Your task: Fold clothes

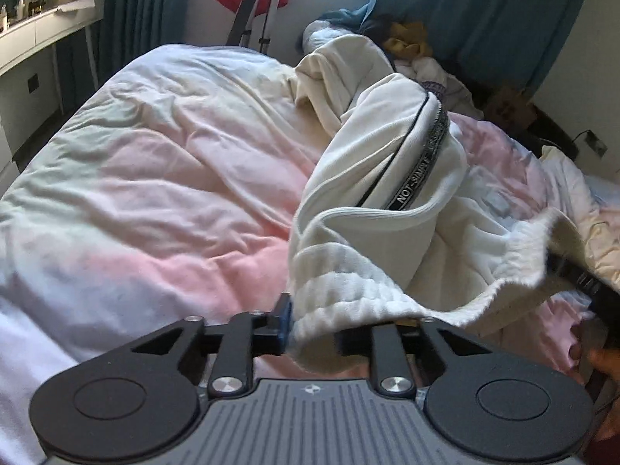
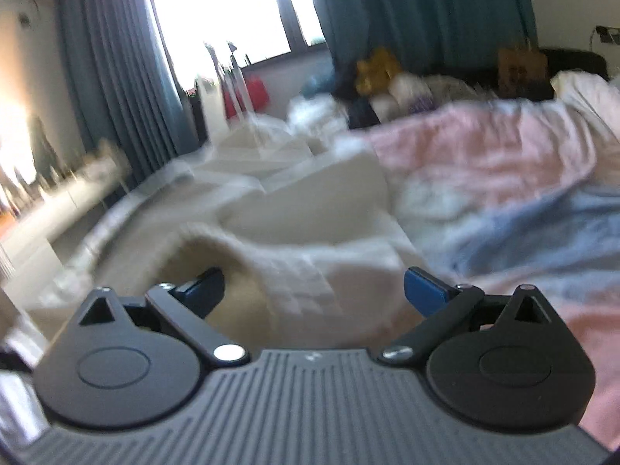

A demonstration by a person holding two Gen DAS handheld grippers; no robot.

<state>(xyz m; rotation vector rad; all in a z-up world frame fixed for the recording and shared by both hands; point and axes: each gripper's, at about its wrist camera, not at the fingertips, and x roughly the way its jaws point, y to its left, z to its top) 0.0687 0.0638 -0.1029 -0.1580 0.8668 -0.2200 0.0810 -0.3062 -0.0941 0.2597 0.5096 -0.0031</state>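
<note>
On the pink quilt [image 1: 162, 178], right of its middle, lies the cream garment [image 1: 372, 201], soft, limp and bulky. The left claw [image 1: 310, 333] pinches its ribbed hem [image 1: 348, 290]. The right claw [image 2: 314, 290] gapes wide around fabric. Best gripped along the hem's corners.

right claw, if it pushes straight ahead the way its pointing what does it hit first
Most likely the white ribbed garment, which already lies between the open right claw fingers. The view is blurred, so depth is unclear.
</note>
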